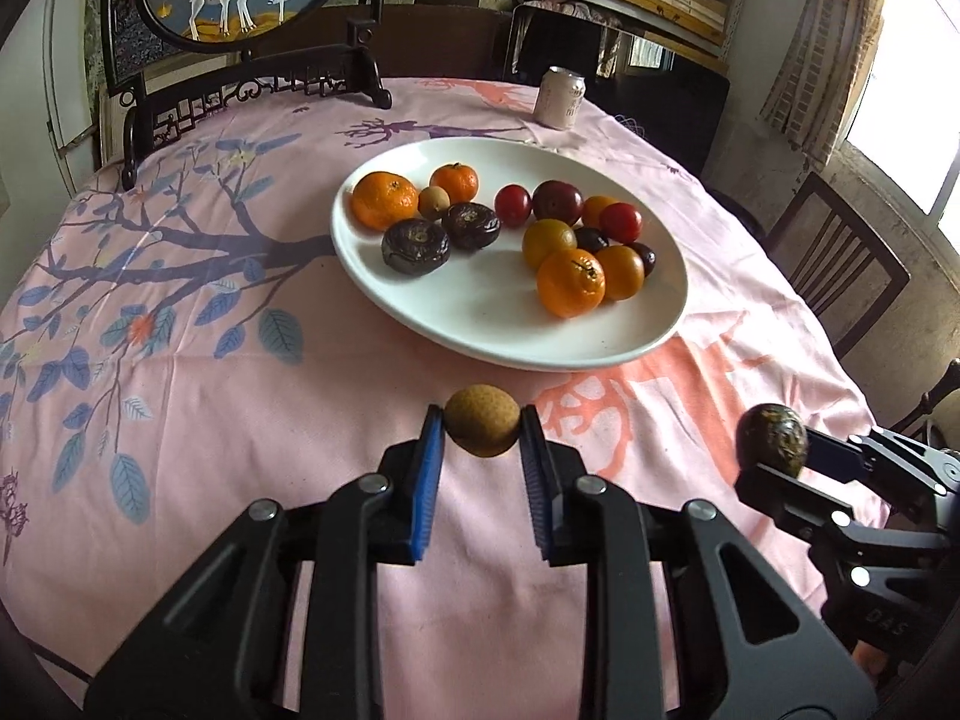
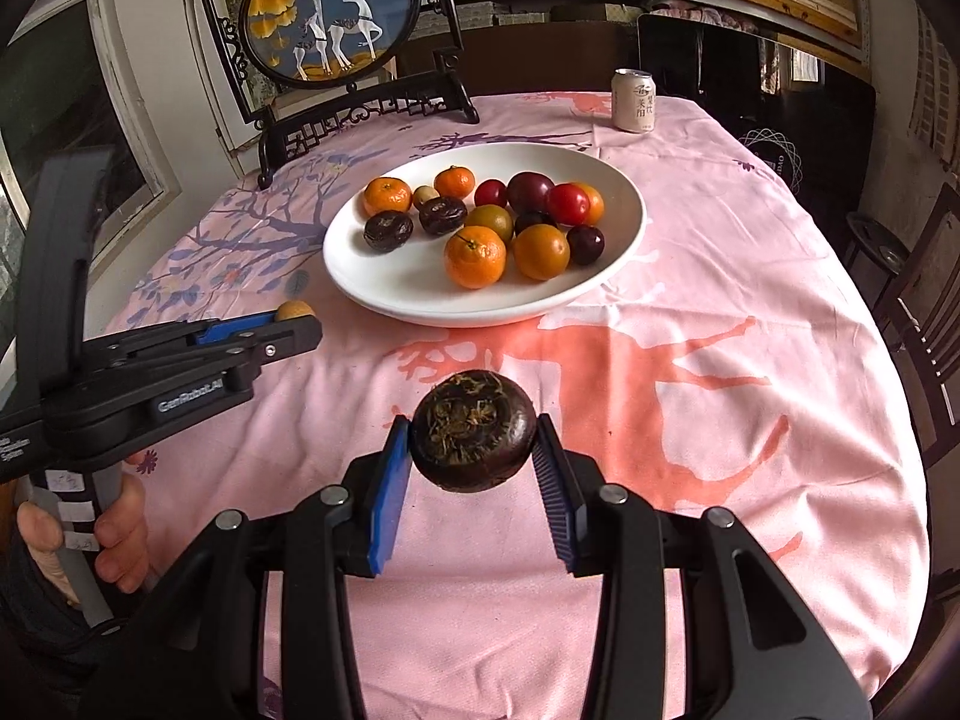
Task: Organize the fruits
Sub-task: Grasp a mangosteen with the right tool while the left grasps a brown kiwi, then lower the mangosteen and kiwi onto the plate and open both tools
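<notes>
My left gripper (image 1: 482, 429) is shut on a small tan longan (image 1: 482, 427), held above the pink cloth just in front of the white plate (image 1: 480, 324). My right gripper (image 2: 474, 441) is shut on a dark brown water chestnut (image 2: 473, 429), held above the cloth before the plate (image 2: 420, 294). The plate holds two water chestnuts (image 1: 416, 244), a longan (image 1: 434, 201) and mandarins (image 1: 384, 200) on its left, and mandarins, red tomatoes and dark plums (image 1: 557, 201) on its right. The right gripper also shows in the left wrist view (image 1: 774, 441), the left gripper in the right wrist view (image 2: 288, 318).
A drink can (image 1: 560, 97) stands at the table's far side. A framed round deer screen (image 2: 336, 18) on a dark stand is at the far left. Wooden chairs (image 1: 840, 264) stand on the right. The table is covered with a pink patterned cloth (image 2: 720, 360).
</notes>
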`<state>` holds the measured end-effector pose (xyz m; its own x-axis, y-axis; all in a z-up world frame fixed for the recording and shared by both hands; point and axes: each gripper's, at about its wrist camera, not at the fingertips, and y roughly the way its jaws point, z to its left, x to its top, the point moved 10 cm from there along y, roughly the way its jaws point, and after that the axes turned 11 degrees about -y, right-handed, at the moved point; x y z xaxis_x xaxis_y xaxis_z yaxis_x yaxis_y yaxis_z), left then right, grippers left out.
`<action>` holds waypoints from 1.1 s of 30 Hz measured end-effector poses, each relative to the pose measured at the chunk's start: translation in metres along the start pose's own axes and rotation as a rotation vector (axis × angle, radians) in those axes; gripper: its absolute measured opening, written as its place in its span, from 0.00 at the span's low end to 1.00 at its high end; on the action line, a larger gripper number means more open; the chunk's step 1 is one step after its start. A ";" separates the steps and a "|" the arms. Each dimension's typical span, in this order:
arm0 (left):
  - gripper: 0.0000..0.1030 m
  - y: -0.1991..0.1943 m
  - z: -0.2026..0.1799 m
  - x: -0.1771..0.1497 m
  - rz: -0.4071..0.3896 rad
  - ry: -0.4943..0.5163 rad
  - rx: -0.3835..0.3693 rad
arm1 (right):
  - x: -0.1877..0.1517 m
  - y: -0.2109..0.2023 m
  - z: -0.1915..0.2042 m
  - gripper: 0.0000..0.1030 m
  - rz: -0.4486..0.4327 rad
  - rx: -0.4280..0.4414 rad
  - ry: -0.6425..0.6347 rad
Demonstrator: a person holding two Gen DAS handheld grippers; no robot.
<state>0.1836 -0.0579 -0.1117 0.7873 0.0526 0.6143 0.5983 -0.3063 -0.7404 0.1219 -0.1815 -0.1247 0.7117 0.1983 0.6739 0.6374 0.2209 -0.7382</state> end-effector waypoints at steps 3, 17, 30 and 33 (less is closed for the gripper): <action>0.25 -0.016 -0.003 0.001 -0.020 0.009 -0.016 | 0.003 0.001 0.005 0.40 -0.002 0.001 -0.007; 0.25 0.026 -0.009 0.092 0.014 -0.004 0.052 | 0.074 0.038 -0.016 0.40 -0.055 -0.055 -0.063; 0.25 0.102 -0.011 0.115 0.112 -0.049 0.101 | 0.102 0.097 -0.051 0.40 -0.003 -0.078 -0.029; 0.25 0.104 -0.009 0.114 0.125 -0.060 0.092 | 0.104 0.097 -0.049 0.55 -0.004 -0.083 -0.038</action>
<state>0.3342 -0.0923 -0.1156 0.8624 0.0768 0.5004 0.5039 -0.2254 -0.8338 0.2722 -0.1862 -0.1276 0.6984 0.2339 0.6764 0.6637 0.1419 -0.7344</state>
